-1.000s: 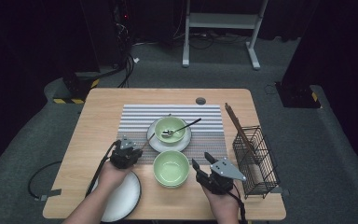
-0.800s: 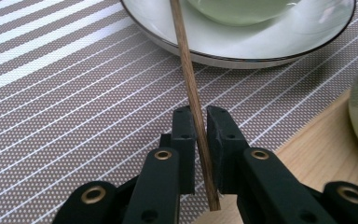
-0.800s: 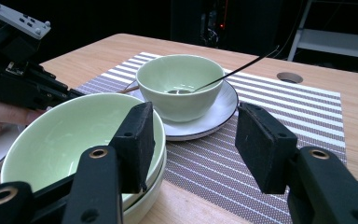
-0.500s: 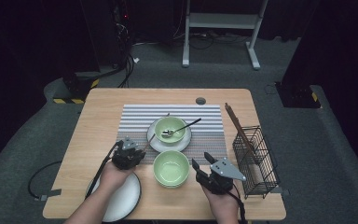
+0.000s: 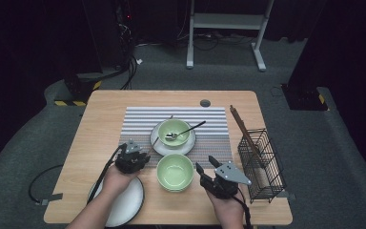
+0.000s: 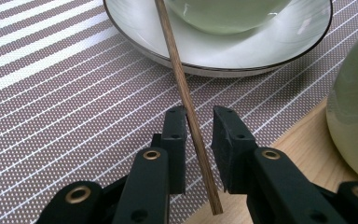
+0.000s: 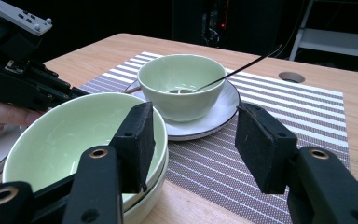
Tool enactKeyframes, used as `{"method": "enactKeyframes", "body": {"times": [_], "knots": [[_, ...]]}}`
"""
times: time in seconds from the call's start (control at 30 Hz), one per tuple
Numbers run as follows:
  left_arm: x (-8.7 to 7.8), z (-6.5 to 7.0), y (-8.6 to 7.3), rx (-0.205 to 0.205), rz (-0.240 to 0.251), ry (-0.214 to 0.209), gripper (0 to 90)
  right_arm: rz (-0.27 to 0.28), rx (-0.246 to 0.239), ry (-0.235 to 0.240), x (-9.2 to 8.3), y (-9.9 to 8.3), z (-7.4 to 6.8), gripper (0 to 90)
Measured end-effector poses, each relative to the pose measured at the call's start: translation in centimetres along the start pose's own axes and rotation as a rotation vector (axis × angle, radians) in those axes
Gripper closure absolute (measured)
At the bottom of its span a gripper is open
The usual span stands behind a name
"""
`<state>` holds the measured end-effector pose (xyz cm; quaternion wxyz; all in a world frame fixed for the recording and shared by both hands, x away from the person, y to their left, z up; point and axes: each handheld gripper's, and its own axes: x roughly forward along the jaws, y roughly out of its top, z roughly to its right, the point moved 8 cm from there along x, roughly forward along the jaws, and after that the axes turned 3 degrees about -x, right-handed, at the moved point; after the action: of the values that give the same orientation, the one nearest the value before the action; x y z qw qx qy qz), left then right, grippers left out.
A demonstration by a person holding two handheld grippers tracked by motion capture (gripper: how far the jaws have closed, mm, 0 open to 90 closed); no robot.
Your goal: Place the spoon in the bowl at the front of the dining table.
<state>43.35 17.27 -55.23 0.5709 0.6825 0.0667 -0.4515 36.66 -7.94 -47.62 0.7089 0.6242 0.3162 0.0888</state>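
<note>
Left gripper (image 6: pixel 199 126): jaws just opening, chopstick (image 6: pixel 186 100) loose between. Right gripper (image 7: pixel 193 142): open, empty. Risk: chopstick rolls off saucer (image 6: pixel 242 58) rim.

The right hand-held gripper (image 7: pixel 193 144) has its jaws apart, nothing between the pads. Its left jaw stands in front of the near green bowl (image 7: pixel 70 140), which is stacked on 1 more at the tabletop's (image 7: pixel 98 51) near edge. Behind, a bowl with a spoon (image 7: pixel 233 72) sits on a plate (image 7: pixel 219 114) on the striped mat (image 7: pixel 298 112). The left hand-held gripper (image 7: pixel 18 79) is beside the near bowl.
</note>
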Motion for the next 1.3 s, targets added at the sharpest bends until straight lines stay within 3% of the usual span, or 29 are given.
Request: {"method": "enactKeyframes", "body": {"times": [0.33,0.53,0.83,1.0,1.3], "knots": [[-1.0,0.1,0.5,-0.033,0.033,-0.007,58.7,0.001,0.000,0.001,0.0,0.0,0.0,46.6],[-2.7,0.0,0.8,-0.036,0.091,-0.007,50.9,0.001,-0.008,-0.005,0.0,0.0,-0.1,46.5],[-5.5,-0.4,-0.5,-0.044,0.172,-0.028,44.1,0.005,-0.021,-0.005,0.0,0.1,-0.3,46.9],[-6.2,-1.0,-1.3,-0.058,0.179,-0.030,42.0,0.009,-0.037,-0.013,0.0,0.0,-0.5,47.3],[-6.9,-1.8,-1.9,-0.079,0.176,-0.035,36.6,0.003,-0.070,-0.075,0.4,0.6,0.0,50.9]]}}
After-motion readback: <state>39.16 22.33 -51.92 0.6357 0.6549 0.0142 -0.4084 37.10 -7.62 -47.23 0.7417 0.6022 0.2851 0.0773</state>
